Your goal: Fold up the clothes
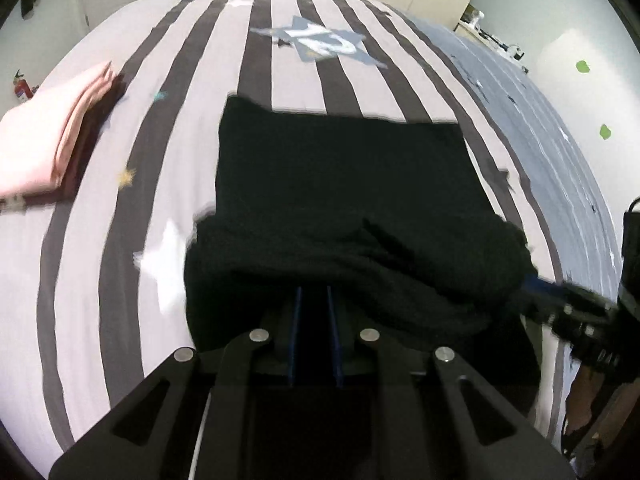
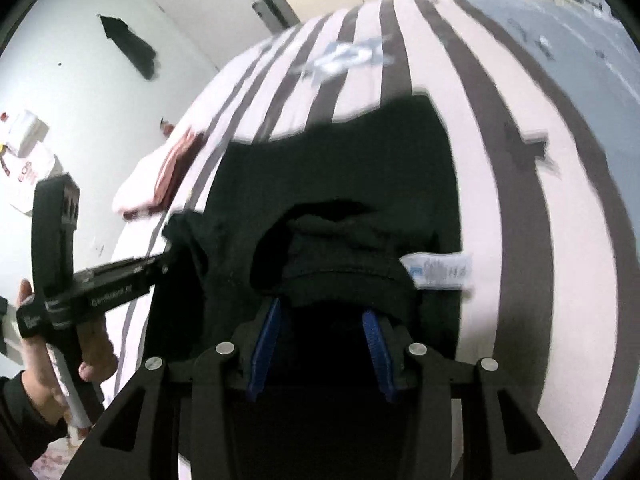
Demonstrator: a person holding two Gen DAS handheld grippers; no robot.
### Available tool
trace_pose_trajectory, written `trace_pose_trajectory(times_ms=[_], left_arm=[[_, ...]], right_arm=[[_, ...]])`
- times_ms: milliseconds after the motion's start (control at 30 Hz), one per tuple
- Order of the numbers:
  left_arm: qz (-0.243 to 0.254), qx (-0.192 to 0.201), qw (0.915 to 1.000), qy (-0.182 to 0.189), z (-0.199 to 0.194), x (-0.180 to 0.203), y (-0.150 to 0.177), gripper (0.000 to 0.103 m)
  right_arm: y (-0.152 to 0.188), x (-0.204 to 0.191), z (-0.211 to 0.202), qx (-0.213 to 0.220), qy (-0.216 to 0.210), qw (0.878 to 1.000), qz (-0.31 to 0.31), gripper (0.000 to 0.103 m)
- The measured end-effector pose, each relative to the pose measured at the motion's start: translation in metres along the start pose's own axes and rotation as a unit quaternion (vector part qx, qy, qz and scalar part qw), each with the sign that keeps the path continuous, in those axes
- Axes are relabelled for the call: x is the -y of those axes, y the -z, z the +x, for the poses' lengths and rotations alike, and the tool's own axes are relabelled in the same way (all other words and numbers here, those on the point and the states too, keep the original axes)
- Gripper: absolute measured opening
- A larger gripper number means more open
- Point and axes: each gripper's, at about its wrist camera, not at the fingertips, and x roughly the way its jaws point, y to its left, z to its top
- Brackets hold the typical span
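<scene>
A black garment (image 1: 340, 176) lies partly folded on the striped bed (image 1: 92, 280), its near edge bunched and lifted. My left gripper (image 1: 316, 292) is shut on that bunched edge, and the cloth hides its tips. My right gripper (image 1: 560, 300) reaches into the same edge from the right. In the right wrist view the black garment (image 2: 332, 168) drapes over my right gripper (image 2: 320, 308). Its blue pads (image 2: 266, 344) stand apart, with loose cloth over their tips and not pinched. A white care label (image 2: 436, 270) sticks out to the right. My left gripper (image 2: 168, 256) holds the left corner.
A folded pink and maroon stack (image 1: 52, 140) sits at the bed's left side, also seen as the pink stack (image 2: 160, 176). A grey-blue cover (image 1: 540, 120) lies along the bed's right. A person's hand (image 2: 92, 360) holds the left tool. Wardrobe doors stand beyond the bed.
</scene>
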Motion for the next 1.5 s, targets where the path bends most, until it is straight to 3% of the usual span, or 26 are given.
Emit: trace_pose_trajectory(times_ms=[133,233,367,567,733,833,967,1100,1133,1233,1333,1433,1500], left_arm=[[0.008,-0.006,0.9999,-0.012,0.025,-0.005,-0.032,0.011],[0.014,0.015,0.9996,-0.022,0.025,-0.004,-0.055,0.011],[-0.006,0.036,0.9991,-0.022,0.019,-0.012,-0.073,0.011],[-0.016,0.036,0.9992,0.005,-0.001,-0.02,-0.046,0.011],[-0.001,0.016,0.9999,0.002,0.006,-0.02,-0.018,0.011],[-0.005,0.002,1.0,-0.004,0.024,-0.021,-0.017,0.011],[0.0,-0.006,0.9999,-0.014,0.045,-0.02,-0.026,0.011],[0.003,0.0,0.9999,-0.014,0.047,-0.02,-0.036,0.011],[-0.001,0.007,0.9999,-0.01,0.042,-0.022,-0.038,0.011],[-0.03,0.045,0.9985,-0.005,0.014,-0.036,-0.041,0.014],[-0.048,0.058,0.9971,-0.015,-0.002,-0.054,-0.035,0.024],[-0.047,0.04,0.9977,-0.026,-0.003,-0.064,-0.018,0.027],[-0.043,0.024,0.9984,-0.026,0.0,-0.067,-0.009,0.027]], right_arm=[[-0.066,0.021,0.022,0.024,0.016,0.999,0.014,0.039],[-0.112,0.036,0.025,0.048,0.022,0.998,0.04,0.039],[-0.141,0.04,0.004,0.089,0.01,0.995,0.051,0.039],[-0.097,0.02,0.005,0.048,0.001,0.999,-0.011,0.039],[-0.063,-0.001,0.026,0.011,-0.022,0.998,-0.05,0.039],[-0.064,-0.004,0.052,-0.011,-0.015,0.999,-0.051,0.039],[-0.09,0.02,0.074,0.0,0.022,1.0,-0.008,0.036],[-0.114,0.049,0.088,-0.001,0.029,0.999,0.043,0.016],[-0.117,0.049,0.09,-0.006,0.032,0.999,0.034,0.016],[-0.115,0.039,0.078,0.0,0.034,0.999,0.003,0.017],[-0.107,0.041,0.053,0.026,0.032,0.999,0.004,0.021],[-0.098,0.051,0.037,0.033,0.036,0.999,0.017,0.033],[-0.093,0.056,0.037,0.025,0.039,0.999,0.022,0.034]])
